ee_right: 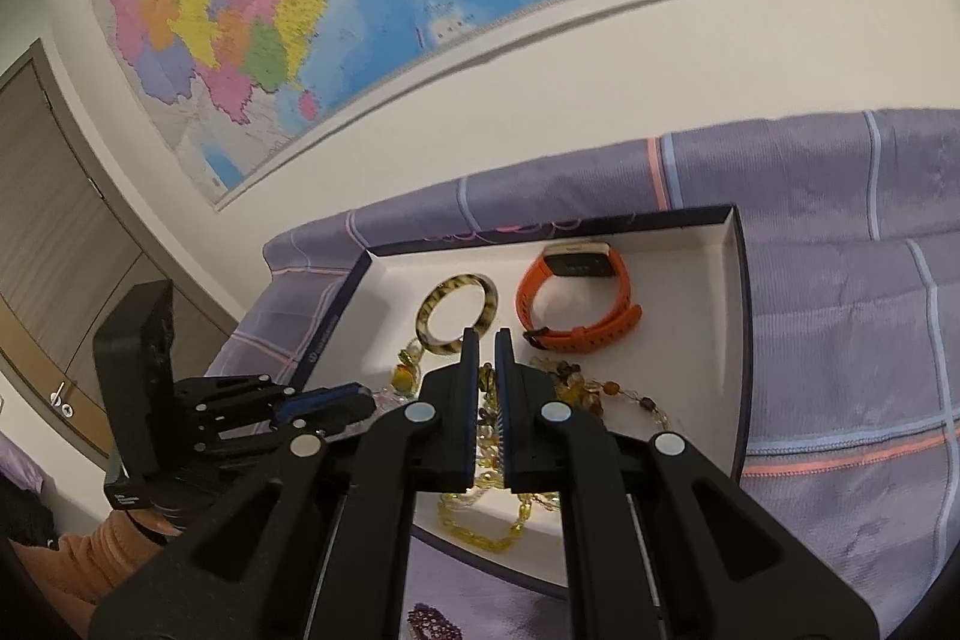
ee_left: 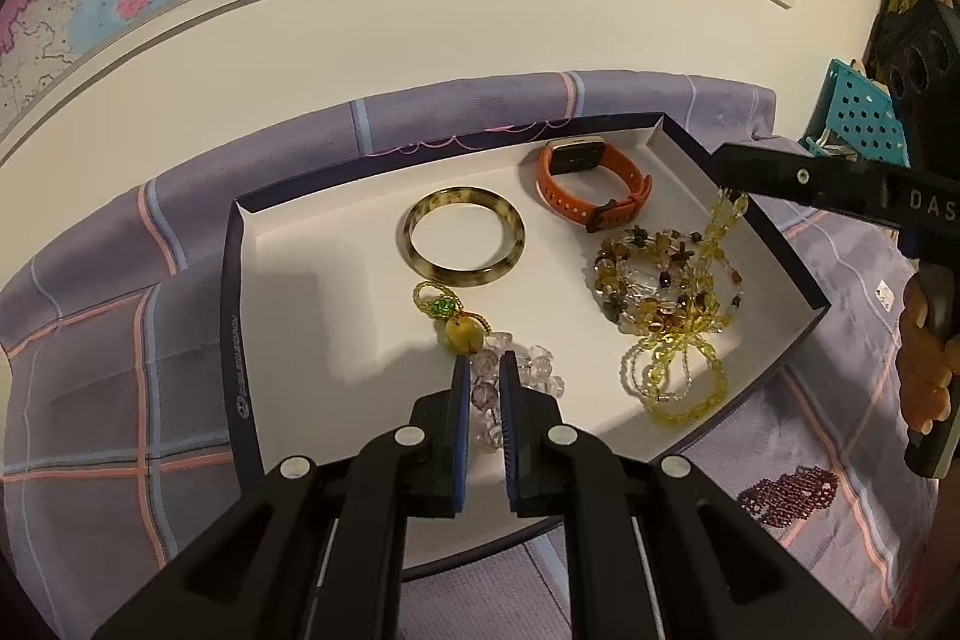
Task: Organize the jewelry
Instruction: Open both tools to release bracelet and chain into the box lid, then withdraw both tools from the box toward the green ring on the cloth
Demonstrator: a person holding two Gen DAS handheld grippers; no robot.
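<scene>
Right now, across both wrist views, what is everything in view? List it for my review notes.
box lid: one, dark outside, white inside, on the checked cloth
bangle: one, mottled brown, in the lid
watch: one, orange strap, far end of lid
mixed bead strands: tangled amber-brown heap, right side of lid
yellow bead strand: one, hanging from right tool
clear bead bracelet: one, pinched by left tool
purple bead piece: one, on cloth outside lid
left tool: shut
right tool: shut
</scene>
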